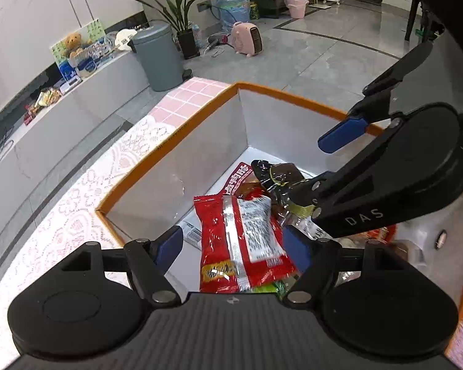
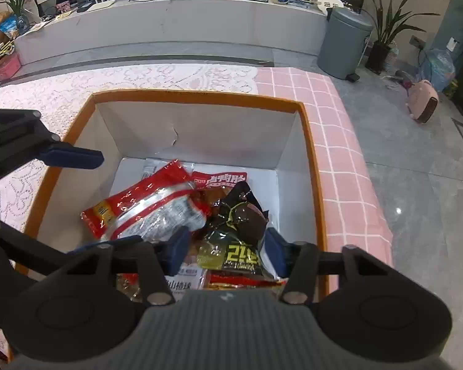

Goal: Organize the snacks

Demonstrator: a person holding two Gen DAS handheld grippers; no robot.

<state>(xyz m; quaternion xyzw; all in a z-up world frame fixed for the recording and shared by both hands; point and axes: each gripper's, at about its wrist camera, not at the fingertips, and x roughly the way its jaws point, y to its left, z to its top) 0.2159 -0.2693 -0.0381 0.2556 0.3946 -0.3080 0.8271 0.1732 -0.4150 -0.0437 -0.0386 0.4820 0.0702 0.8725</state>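
An orange-rimmed cardboard box (image 1: pixel 169 151) (image 2: pixel 197 95) with white inner walls holds several snack packets. A red packet with a silver stripe (image 1: pixel 240 240) (image 2: pixel 145 206) lies on top at the left. A dark brown packet with yellow lettering (image 2: pixel 237 231) (image 1: pixel 277 175) lies at the right. My left gripper (image 1: pixel 234 246) is open over the red packet, fingers either side of it. My right gripper (image 2: pixel 228 246) is open with the dark packet between its fingers, pads not pressing. It also shows in the left wrist view (image 1: pixel 318 166).
The box stands on a table with a pink checked cloth (image 2: pixel 339 141) and white lace (image 2: pixel 139 77). A grey bin (image 2: pixel 342 43), plants and a pink heater (image 2: pixel 423 101) stand on the floor beyond. A long counter (image 2: pixel 169 27) with clutter runs behind.
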